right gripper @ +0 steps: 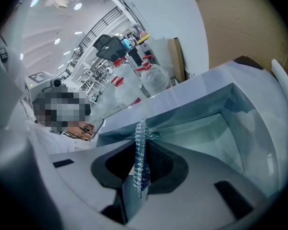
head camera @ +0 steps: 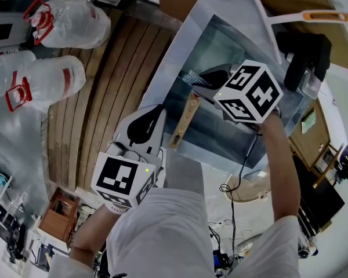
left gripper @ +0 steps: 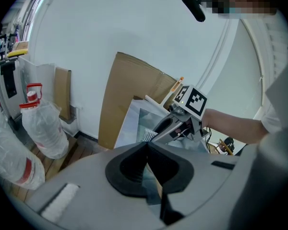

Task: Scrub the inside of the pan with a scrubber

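**Jaws of the right gripper clamped on a scrubber over a steel sink**

Jaws of the right gripper are closed on a silvery wire-mesh scrubber, which stands edge-on between the black pads and sticks out past their tips. In the head view this gripper hangs over a deep rectangular stainless-steel sink, with the scrubber just above the basin. The left gripper has its jaws together at the tips, with nothing seen between them. It sits at the near edge of the sink.

A long pale wooden handle lies slanted inside the basin. The pan's bowl cannot be made out, since the right gripper and its marker cube cover that part of the sink.

The sink stands beside a brown slatted wooden floor. Two large clear plastic bottles with red carry handles rest at its far side. A brown cardboard sheet leans against a white wall behind the sink. A white rod with an orange grip is cut off at the top right of the head view. The sink's bottom is blurred in both gripper views.
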